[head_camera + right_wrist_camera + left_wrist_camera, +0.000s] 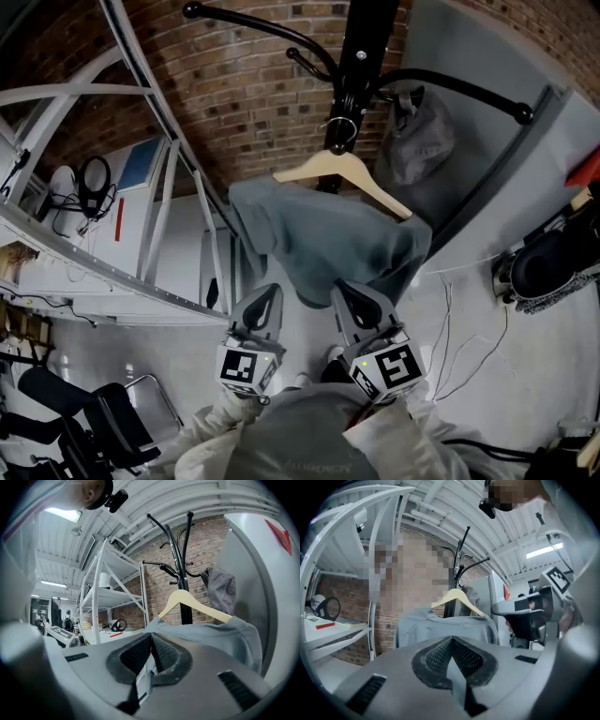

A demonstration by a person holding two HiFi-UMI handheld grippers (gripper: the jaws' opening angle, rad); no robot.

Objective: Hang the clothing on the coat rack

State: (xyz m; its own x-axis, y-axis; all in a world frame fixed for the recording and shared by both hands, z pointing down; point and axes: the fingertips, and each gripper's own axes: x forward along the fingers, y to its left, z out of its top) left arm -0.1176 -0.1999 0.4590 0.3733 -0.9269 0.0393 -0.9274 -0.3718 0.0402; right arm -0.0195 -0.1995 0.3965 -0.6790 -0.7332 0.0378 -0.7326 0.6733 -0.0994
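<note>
A grey garment [328, 234] hangs on a wooden hanger [342, 169], which is hooked on the black coat rack [361, 56]. My left gripper [265, 298] is shut just below the garment's lower left edge, with nothing between its pads. In the left gripper view the left gripper [451, 641] points at the garment [440, 627] and the hanger [457, 597]. My right gripper [349, 292] is shut too, its tip at the garment's lower hem. Seen from the right gripper view, the right gripper [151, 639] has the garment [220, 632] and the hanger [187, 602] beyond it.
A grey bag [417, 136] hangs from another arm of the rack. White metal shelving [141, 216] stands at the left against the brick wall [253, 84]. A black and grey machine [544, 262] sits on the floor at the right, and a black chair [94, 412] at lower left.
</note>
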